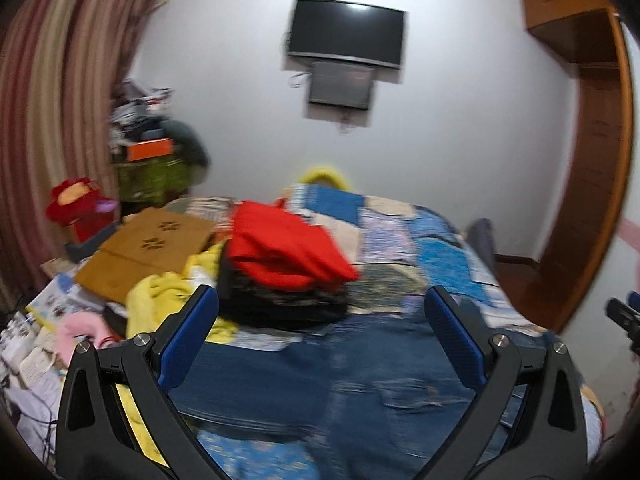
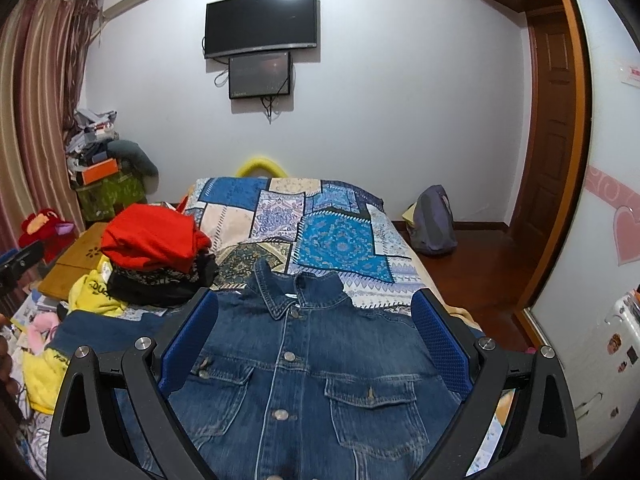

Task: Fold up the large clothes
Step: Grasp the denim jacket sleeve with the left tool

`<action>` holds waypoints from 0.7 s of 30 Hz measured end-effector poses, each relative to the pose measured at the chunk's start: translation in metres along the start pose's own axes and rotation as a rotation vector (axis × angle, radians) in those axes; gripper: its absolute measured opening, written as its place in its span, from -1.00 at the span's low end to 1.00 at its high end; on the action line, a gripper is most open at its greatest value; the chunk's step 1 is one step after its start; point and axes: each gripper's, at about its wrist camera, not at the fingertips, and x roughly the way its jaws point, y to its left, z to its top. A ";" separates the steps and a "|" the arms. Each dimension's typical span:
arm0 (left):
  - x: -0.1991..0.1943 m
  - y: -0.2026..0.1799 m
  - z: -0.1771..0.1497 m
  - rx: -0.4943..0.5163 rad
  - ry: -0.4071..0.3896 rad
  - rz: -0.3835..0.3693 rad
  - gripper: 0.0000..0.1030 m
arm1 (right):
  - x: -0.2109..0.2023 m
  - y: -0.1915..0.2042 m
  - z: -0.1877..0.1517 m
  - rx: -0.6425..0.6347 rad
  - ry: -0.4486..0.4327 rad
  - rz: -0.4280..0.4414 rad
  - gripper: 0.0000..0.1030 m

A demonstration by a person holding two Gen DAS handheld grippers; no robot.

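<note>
The denim jacket (image 2: pixel 308 364) lies face up and buttoned on the bed (image 2: pixel 344 240), its long axis running straight away from the right tool (image 2: pixel 314 320), collar at 12 o'clock and hem toward 6 o'clock under the camera. That axis is what the coming fold turns on: the jacket's two sides fall at 9 and 3 o'clock of the tool, so a sleeve or side panel has to be carried across this centre line of buttons.

The right tool hangs above the chest of the jacket with its jaws wide and nothing between them; the collar sits just beyond the fingertips and the two chest pockets lie between the fingers. I cannot tell whether the fingers touch the cloth.

The left tool (image 1: pixel 320 316) is also spread wide and empty. Its view is blurred, but denim fills the space beneath and between its fingers, with what looks like a sleeve reaching out toward 9 o'clock. It looks to be the nearer tool to the jacket's left side, the right tool nearer the collar and right shoulder.

A stack of folded clothes, topped by a red garment (image 2: pixel 154 236), sits on the bed at about 10 o'clock of the right tool, just beside the jacket's left shoulder, with a yellow garment (image 2: pixel 96 292) below it.
</note>
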 end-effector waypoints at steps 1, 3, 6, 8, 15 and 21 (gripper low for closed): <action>0.006 0.009 -0.001 -0.009 0.002 0.052 1.00 | 0.007 0.000 0.001 -0.005 0.009 0.000 0.87; 0.018 0.028 -0.004 -0.002 0.003 0.128 1.00 | 0.025 0.004 0.001 -0.026 0.046 -0.003 0.87; 0.039 0.056 -0.013 -0.027 0.058 0.159 1.00 | 0.052 0.010 -0.005 -0.054 0.106 -0.018 0.87; 0.056 0.085 -0.024 -0.097 0.124 0.163 1.00 | 0.067 0.012 -0.009 -0.061 0.147 -0.012 0.87; 0.099 0.182 -0.083 -0.357 0.354 0.205 1.00 | 0.116 0.010 -0.023 -0.030 0.317 0.045 0.86; 0.117 0.237 -0.133 -0.533 0.486 0.183 1.00 | 0.135 0.011 -0.025 -0.043 0.369 0.010 0.86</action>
